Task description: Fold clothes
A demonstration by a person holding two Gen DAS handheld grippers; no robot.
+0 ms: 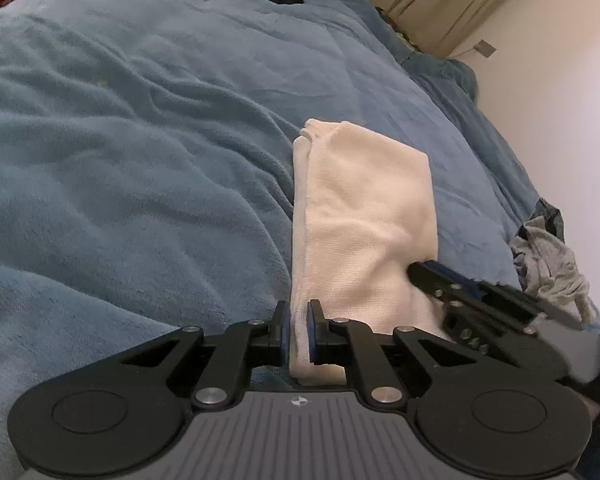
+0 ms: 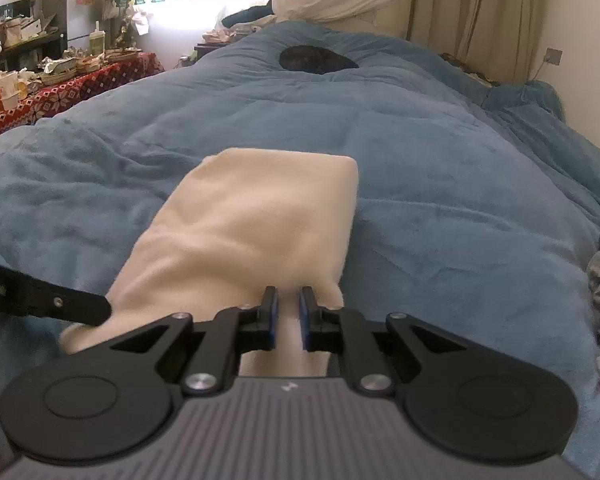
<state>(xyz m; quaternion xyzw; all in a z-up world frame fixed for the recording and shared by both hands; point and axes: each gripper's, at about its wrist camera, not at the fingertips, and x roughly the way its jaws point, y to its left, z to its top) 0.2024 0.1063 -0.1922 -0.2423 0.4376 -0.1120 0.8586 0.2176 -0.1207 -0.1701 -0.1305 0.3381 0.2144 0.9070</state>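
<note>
One folded cream garment (image 1: 364, 216) on one blue blanket (image 1: 140, 140), both grippers' fingers (image 1: 285, 326) pinched on its near edge

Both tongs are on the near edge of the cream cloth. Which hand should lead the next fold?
Probably either: left tongs and right tongs each pinch a near corner of the cream cloth, so lift together.

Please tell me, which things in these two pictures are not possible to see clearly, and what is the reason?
- Near edge of the cream cloth: both wrist views, hidden behind the left gripper and right gripper.
- Grey clothes pile: left wrist view, cut off by the fisheye edge.
- Dark patch on the blue blanket: too far to identify.
- Items on the red-patterned table: small, washed out by window glare.
</note>
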